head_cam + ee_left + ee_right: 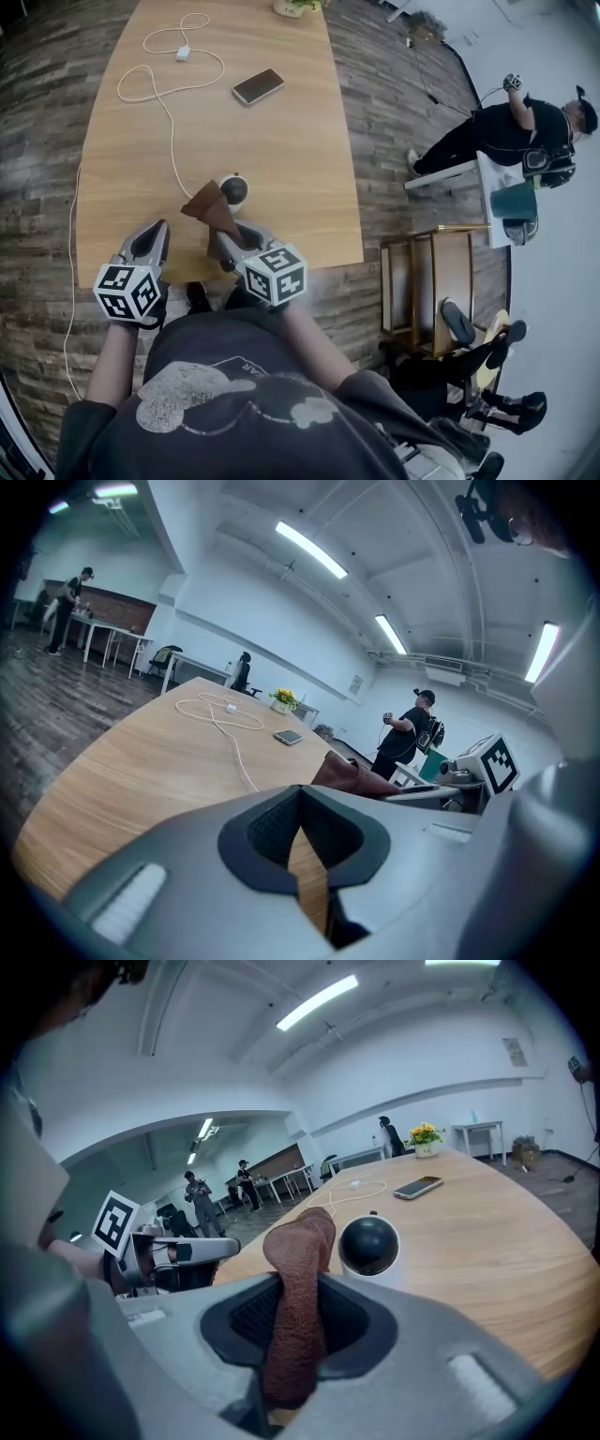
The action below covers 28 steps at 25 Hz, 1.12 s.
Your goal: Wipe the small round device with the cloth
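Seen from above, a long light wooden counter (281, 150) runs up the middle of the head view, over a dark plank floor. The person's right gripper (228, 246), at the lower centre, is clamped on a brown terry cloth (211, 208). In the right gripper view the cloth rises from between the jaws as a thick upright fold, its top drooping over.

The small round device, white with a black domed face (233, 190), stands on the counter just beyond the gripper. It is immediately right of the cloth's upper edge. Whether cloth and device touch is hard to tell from either view.

The left gripper (150, 242) is at the lower left, over the near edge of the counter and apart from the cloth. Its jaws appear to be together with nothing held, with only a thin sliver of wood showing between them in the left gripper view.

Farther up the counter, a white cable (159, 94) loops across the upper left, and a dark smartphone (258, 86) lies flat near the upper centre. A person in dark clothes (506, 127) is at the upper right of the frame, well away from the counter.
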### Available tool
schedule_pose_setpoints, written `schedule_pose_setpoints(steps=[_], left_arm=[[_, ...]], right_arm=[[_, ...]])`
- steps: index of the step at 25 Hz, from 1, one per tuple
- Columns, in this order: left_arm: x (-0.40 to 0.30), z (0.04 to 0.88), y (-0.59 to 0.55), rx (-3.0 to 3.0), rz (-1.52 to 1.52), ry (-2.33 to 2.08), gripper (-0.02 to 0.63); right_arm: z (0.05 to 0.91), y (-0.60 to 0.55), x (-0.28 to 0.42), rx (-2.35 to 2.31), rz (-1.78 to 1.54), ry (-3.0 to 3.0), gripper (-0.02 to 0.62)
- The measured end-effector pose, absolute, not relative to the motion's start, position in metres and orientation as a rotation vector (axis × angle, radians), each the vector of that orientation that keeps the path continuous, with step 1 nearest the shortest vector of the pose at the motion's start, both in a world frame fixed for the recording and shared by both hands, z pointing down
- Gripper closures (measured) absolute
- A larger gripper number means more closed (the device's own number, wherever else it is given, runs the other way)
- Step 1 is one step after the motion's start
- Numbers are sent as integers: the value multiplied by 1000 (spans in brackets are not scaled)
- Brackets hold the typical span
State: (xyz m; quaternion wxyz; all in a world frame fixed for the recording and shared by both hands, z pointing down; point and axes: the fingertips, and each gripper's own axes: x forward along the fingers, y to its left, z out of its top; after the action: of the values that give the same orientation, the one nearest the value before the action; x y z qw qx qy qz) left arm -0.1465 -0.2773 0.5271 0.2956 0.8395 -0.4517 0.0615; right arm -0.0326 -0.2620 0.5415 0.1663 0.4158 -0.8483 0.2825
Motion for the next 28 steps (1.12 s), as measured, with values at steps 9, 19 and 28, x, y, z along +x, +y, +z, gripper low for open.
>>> schedule_pose_setpoints(steps=[9, 19, 28], left_arm=[[-119, 509, -243, 2259, 147, -1252, 588], [-60, 498, -152, 2254, 124, -1316, 588], [-15, 496, -47, 2248, 119, -1374, 588]], right_arm=[[520, -230, 8, 1227, 796, -2494, 517], [508, -140, 96, 1303, 769, -2528, 517], [523, -35, 146, 1258, 796, -2543, 517]])
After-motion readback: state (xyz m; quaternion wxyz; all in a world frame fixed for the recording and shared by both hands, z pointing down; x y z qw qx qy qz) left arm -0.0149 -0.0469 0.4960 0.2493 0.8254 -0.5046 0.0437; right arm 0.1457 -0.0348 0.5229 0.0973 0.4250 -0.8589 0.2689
